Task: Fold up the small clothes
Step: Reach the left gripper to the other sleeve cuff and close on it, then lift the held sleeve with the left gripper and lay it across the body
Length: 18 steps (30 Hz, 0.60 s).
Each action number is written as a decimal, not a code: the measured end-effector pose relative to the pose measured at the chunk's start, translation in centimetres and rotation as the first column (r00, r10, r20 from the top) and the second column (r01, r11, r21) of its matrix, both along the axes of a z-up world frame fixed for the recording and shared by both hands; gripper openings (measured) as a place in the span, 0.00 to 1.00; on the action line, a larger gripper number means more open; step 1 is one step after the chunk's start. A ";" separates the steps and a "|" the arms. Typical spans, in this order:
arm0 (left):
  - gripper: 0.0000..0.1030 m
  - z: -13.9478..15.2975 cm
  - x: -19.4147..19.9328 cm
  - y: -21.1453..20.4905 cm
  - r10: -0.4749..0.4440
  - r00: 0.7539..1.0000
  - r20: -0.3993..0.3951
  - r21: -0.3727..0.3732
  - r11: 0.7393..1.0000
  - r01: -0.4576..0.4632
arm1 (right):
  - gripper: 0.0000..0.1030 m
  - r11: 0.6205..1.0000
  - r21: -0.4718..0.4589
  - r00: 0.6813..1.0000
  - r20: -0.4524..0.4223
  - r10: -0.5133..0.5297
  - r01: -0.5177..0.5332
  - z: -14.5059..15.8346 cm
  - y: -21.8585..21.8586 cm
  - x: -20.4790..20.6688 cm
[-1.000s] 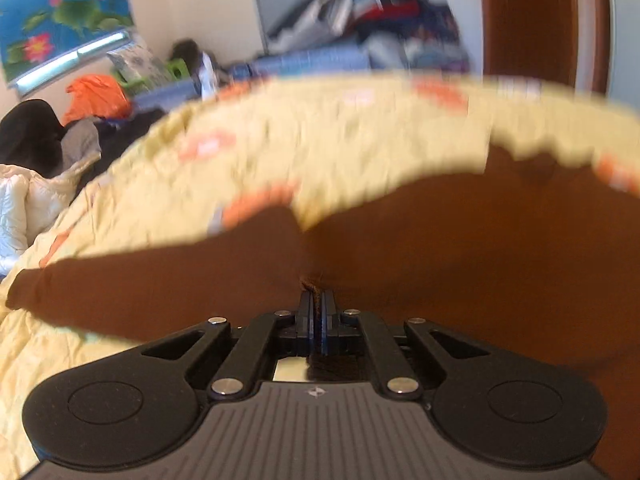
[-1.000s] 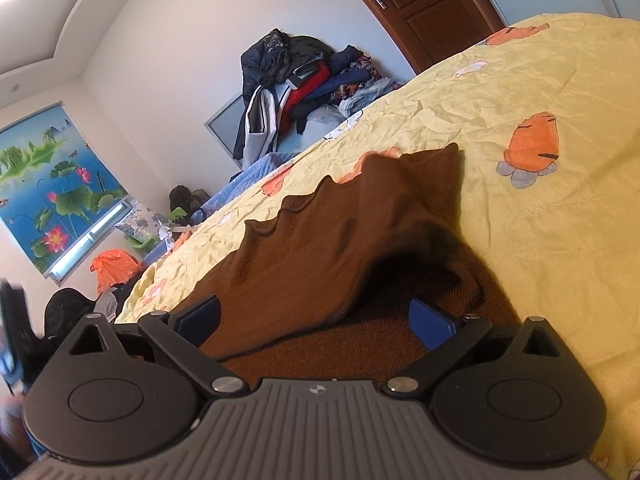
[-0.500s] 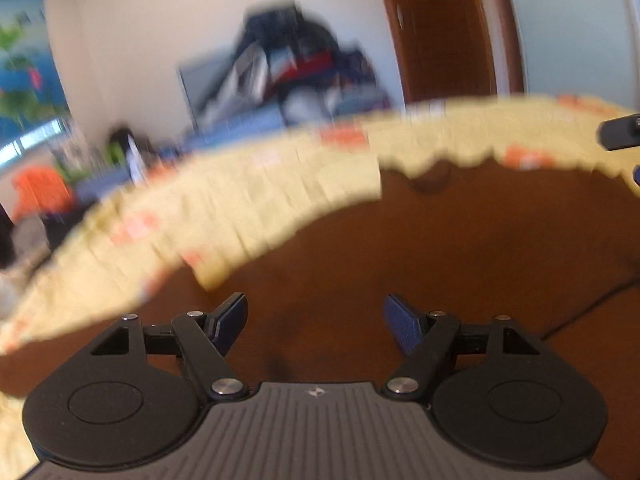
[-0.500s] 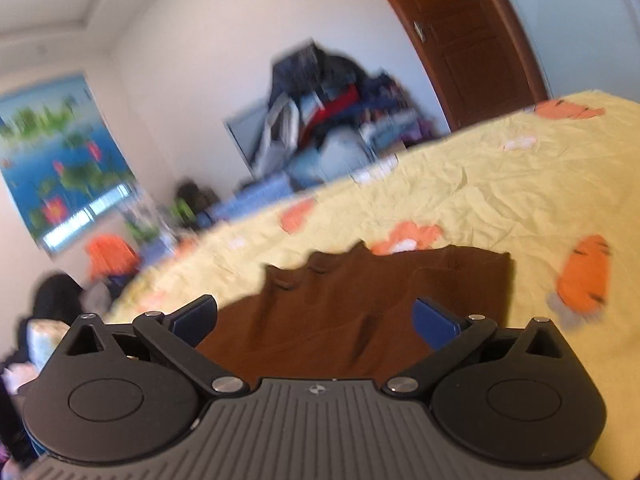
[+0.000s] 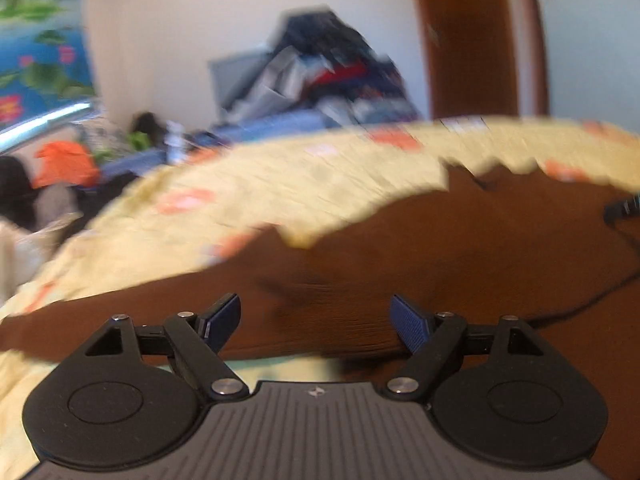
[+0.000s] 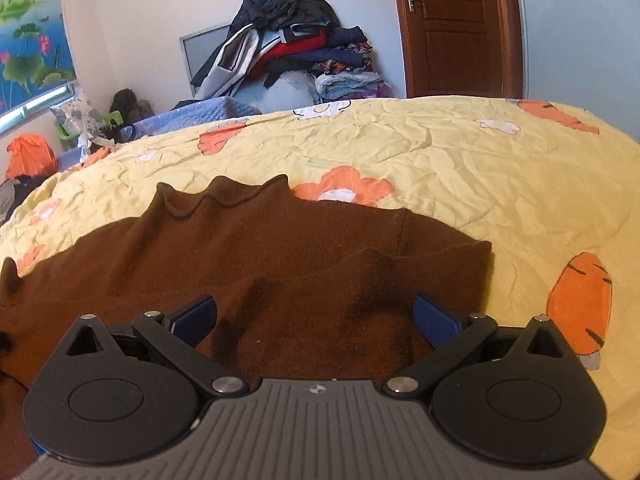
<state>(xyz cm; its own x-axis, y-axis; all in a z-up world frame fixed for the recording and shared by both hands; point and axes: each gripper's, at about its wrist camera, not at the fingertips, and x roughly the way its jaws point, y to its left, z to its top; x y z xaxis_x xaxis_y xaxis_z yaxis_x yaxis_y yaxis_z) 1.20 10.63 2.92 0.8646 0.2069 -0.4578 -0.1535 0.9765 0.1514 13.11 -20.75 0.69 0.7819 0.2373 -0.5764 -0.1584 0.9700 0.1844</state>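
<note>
A brown knitted top (image 6: 280, 248) with a wavy collar lies flat on the yellow bedspread (image 6: 460, 168), one side folded over its middle. In the blurred left wrist view the same brown top (image 5: 440, 256) spreads ahead of my left gripper (image 5: 316, 318). Its jaws are opening and stand wide above the cloth, with nothing pinched between them. My right gripper (image 6: 314, 316) hangs over the folded part, jaws wide apart, pads clear of the fabric. At the right edge of the left wrist view shows a black part of the other tool (image 5: 624, 208).
A tall pile of clothes (image 6: 288, 48) sits against the far wall beyond the bed. A brown door (image 6: 452, 28) stands at the back right. A window with a lotus blind (image 6: 28, 52), an orange bag (image 6: 30, 156) and clutter fill the left side.
My left gripper let go of the brown cloth and opened wide, pulling back. The right gripper rolled level and drew back; the folded side now lies flat on the top.
</note>
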 end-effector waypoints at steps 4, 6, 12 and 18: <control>0.88 1.0 -2.5 9.7 0.281 0.959 0.030 -0.175 0.946 -0.271 | 1.00 0.999 0.051 1.000 0.006 -0.001 0.001 0.0 -0.7 -0.3; 0.88 1.0 -3.1 16.2 0.430 0.902 -0.029 -0.349 0.842 -0.412 | 1.00 0.998 0.060 1.000 0.008 -0.002 0.001 0.0 -0.9 -0.4; 0.86 -2.1 -6.0 30.6 0.647 0.744 -0.169 -0.803 0.347 -0.484 | 1.00 0.999 0.051 1.000 0.009 -0.004 0.003 0.0 -0.8 -0.5; 0.34 -2.5 -3.4 32.7 0.664 0.720 -0.202 -0.760 0.357 -0.543 | 1.00 1.000 0.029 1.000 0.006 -0.006 0.005 0.2 -0.4 -0.5</control>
